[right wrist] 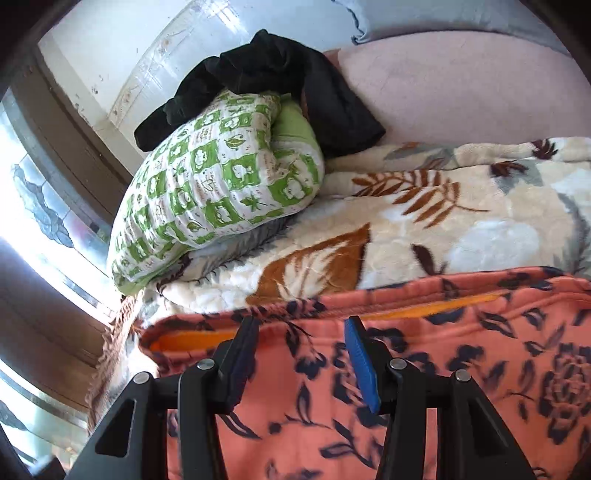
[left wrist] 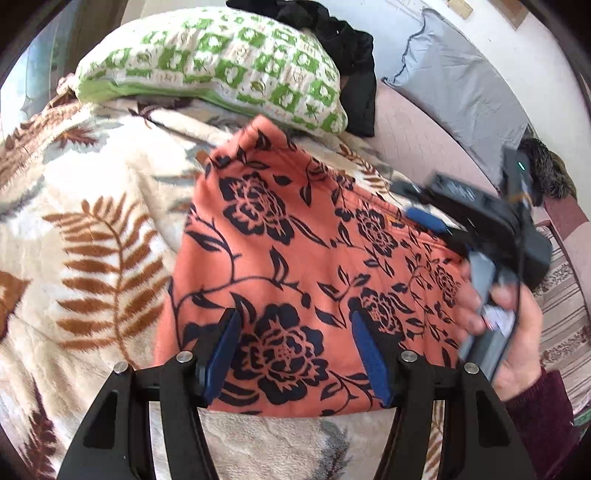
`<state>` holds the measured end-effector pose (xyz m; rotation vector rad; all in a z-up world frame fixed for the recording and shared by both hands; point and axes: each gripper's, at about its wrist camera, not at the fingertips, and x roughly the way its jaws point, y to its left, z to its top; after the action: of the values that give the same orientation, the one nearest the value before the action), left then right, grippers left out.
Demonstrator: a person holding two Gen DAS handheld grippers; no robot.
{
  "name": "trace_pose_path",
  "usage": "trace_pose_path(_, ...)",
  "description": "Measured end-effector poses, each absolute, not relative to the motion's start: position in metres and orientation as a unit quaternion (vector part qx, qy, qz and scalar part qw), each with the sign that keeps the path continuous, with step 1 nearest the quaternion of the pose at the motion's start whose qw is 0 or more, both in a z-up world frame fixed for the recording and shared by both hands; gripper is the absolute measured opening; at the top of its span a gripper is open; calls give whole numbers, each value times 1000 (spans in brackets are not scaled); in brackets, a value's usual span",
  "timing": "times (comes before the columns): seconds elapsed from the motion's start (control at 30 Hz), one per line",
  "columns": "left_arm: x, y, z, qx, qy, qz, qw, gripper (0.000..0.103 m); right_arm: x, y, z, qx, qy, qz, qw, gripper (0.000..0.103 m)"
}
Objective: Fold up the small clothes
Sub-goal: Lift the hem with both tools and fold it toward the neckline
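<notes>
An orange garment with dark navy flowers (left wrist: 295,258) lies on a cream leaf-print blanket (left wrist: 92,229). My left gripper (left wrist: 295,325) is open just above its near part, with nothing between the blue pads. The right gripper's body (left wrist: 480,229), held in a hand, is over the garment's right edge. In the right wrist view the garment (right wrist: 424,369) fills the lower half, with its hemmed edge and orange lining showing. My right gripper (right wrist: 301,332) is open above that edge and holds nothing.
A green-and-white patterned pillow (left wrist: 221,74) lies beyond the garment, with black clothing (left wrist: 332,33) piled behind it. A grey pillow (left wrist: 454,85) lies on the pink sheet (left wrist: 413,136) at the right. A window (right wrist: 33,206) is at the left in the right wrist view.
</notes>
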<state>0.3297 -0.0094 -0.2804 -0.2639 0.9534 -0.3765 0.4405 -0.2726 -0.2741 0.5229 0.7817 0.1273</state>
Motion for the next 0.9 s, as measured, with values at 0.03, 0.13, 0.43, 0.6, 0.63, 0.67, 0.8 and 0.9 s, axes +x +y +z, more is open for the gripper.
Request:
trace_pose_path(0.03,331,-7,-278,-119,447,-161,872,68,422,-284,-274,244,375,53,893,52)
trace_pose_path(0.13,340,-1,-285,-112,456,-95,878,74,363,-334,-275,233,369,6,900,52)
trace_pose_path(0.43,344,-9,-307,-88,481,-21,872,74,259,-461,-335,301,423,-120,846,52)
trace_pose_path(0.6,349,-14,-297,-73,453,-5,888,74,302,-460,-295,280,382,-88,876,52)
trace_pose_path(0.63,351,-14,-298,-71,453,-3,888,74,319,-455,-292,268,388,-83,878,52)
trace_pose_path(0.67,354,-14,-299,-71,456,-1,887,74,338,-452,-294,258,400,-83,876,52)
trace_pose_path(0.8,368,3,-306,-111,472,3,874,75,398,-473,-336,267,462,-141,834,53)
trace_pose_path(0.9,370,20,-306,-134,473,25,870,77,404,-479,-335,287,430,-180,837,54)
